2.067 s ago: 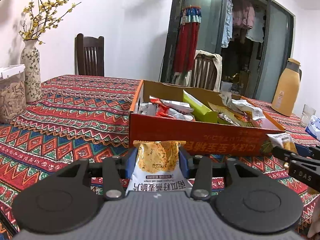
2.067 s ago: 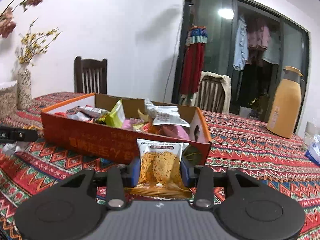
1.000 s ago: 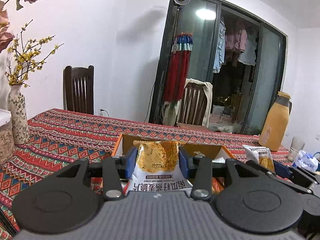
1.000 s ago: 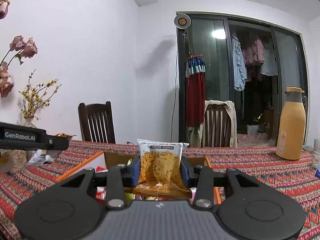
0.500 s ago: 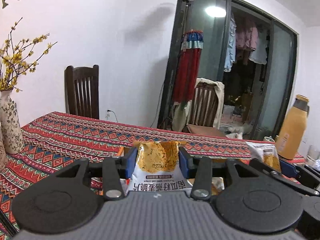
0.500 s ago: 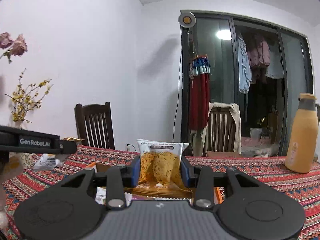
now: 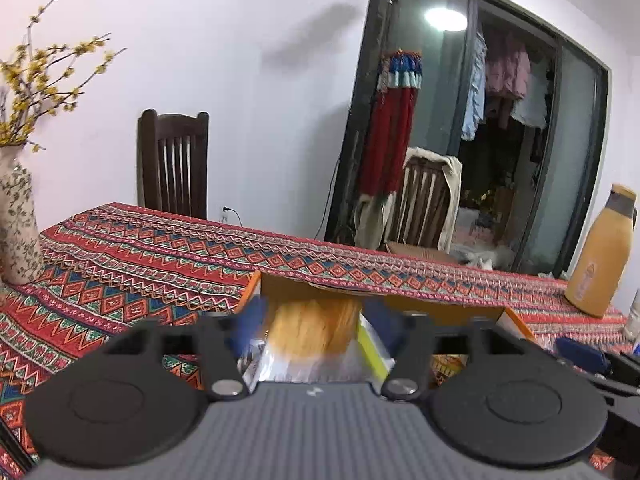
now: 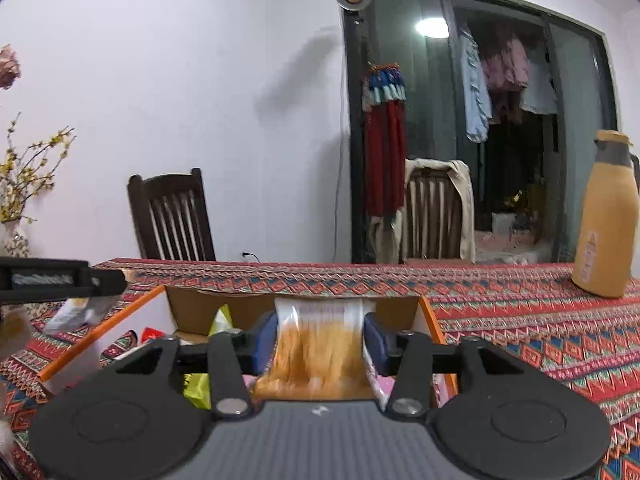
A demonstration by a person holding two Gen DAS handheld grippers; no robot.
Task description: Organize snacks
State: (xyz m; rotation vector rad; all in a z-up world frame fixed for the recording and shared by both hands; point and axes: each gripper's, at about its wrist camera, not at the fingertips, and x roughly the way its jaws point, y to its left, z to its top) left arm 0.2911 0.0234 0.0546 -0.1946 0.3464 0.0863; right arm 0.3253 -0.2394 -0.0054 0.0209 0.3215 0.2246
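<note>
Table (image 7: pixel 120 280) in patterned cloth runs out ahead of your fingers. Open cardboard box (image 8: pixel 430 312) sits just beyond and below both pairs, packets inside. Your left gripper (image 7: pixel 314 322) has its fingers spread, blurred oat-crisp packet (image 7: pixel 312 336) loose between them. Your right gripper (image 8: pixel 320 338) is likewise parted around its orange packet (image 8: pixel 320 352), over the box.
</note>
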